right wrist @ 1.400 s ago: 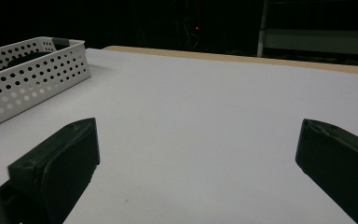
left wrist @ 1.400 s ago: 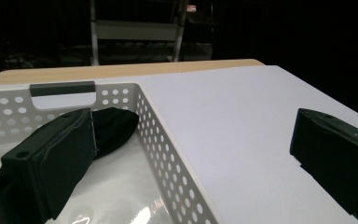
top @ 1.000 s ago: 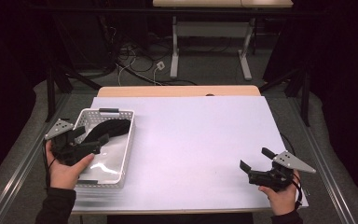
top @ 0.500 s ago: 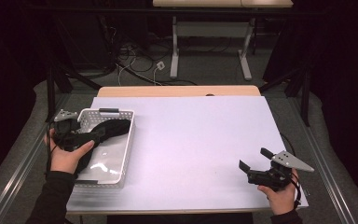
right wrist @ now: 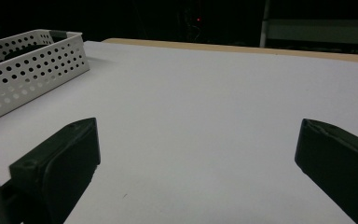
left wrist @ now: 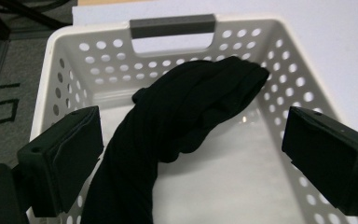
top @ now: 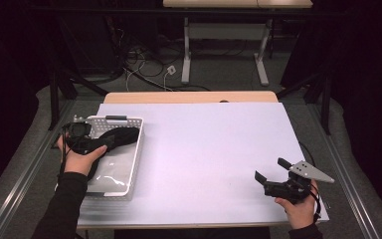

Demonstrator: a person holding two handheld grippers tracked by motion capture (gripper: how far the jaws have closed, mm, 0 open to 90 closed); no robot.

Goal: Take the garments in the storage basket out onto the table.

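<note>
Left gripper view: no legible txt; basket (left wrist: 172, 28) holds black cloth (left wrist: 182, 112).

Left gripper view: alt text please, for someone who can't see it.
A black cloth lies bunched in a white perforated basket, running from the far wall toward the camera. The left claw is open, one jaw on each side of the cloth. The basket has a grey handle.

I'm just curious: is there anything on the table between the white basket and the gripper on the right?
No. In the high view, only bare white tabletop lies between the basket and the right gripper. The black cloth lies inside the basket.
</note>
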